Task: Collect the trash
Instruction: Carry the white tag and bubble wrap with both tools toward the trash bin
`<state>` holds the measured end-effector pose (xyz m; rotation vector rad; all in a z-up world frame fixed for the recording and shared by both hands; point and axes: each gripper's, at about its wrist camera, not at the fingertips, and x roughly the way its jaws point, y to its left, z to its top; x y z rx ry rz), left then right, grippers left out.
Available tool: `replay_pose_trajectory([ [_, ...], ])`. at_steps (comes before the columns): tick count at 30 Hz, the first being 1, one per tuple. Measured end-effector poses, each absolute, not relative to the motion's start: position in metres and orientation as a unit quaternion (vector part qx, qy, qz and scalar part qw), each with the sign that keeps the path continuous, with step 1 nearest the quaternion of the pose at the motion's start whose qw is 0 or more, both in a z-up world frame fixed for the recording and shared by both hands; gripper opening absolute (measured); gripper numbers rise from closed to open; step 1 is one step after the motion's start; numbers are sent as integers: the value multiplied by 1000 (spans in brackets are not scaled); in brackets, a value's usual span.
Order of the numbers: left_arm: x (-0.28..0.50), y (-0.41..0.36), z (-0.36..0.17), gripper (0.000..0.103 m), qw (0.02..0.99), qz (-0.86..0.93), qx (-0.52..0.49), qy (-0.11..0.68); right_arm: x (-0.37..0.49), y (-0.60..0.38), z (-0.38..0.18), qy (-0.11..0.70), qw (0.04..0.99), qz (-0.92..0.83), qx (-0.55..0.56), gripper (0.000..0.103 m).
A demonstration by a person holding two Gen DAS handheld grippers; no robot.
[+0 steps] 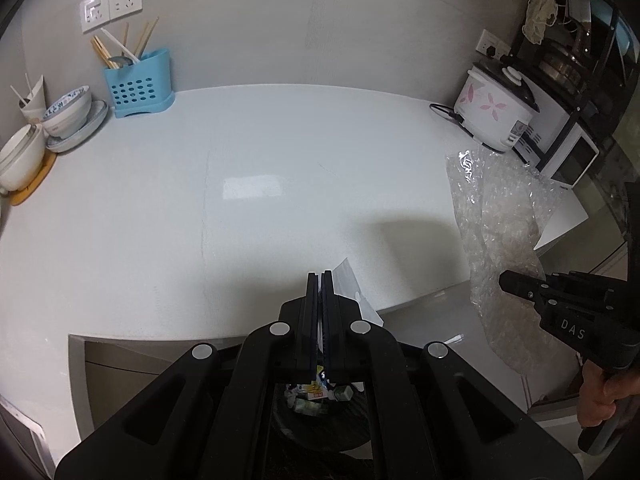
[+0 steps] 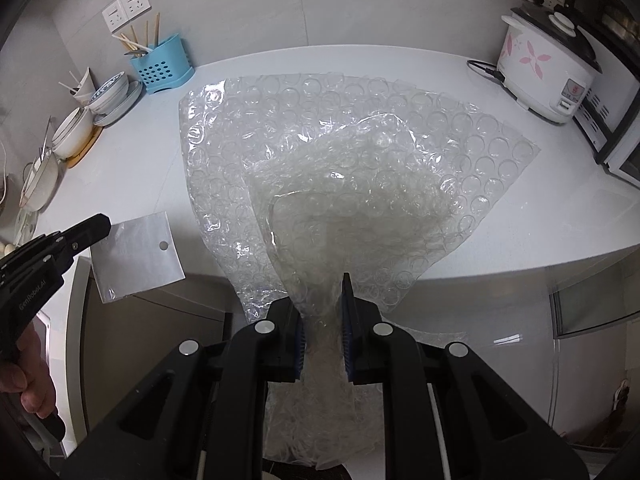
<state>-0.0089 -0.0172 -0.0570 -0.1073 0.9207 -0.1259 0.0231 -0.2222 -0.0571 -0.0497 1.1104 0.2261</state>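
Below the left hand-held gripper (image 1: 320, 280), clamped on a flat clear plastic sleeve (image 2: 136, 254), sits the dark trash bin (image 1: 320, 420); right hand-held gripper (image 2: 323, 300) pinches a crumpled clear bubble-wrap sheet (image 2: 340, 168) off the white bench (image 1: 240, 184); centre both over bin before releasing.

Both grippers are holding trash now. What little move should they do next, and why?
Probably carry the left gripper, shut on the small plastic bag, over the trash bin visible below it; the right gripper is shut on the bubble wrap.
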Motion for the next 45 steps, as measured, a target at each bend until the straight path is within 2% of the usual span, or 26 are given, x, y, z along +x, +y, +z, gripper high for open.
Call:
replay_pose_trajectory([
  [16, -42, -33, -96, 0, 875, -73, -51, 476, -31, -239, -88, 549, 824, 135, -32, 14],
  [45, -39, -61, -162, 0, 844, -85, -18, 529, -56, -246, -163, 586, 795, 153, -36, 14],
])
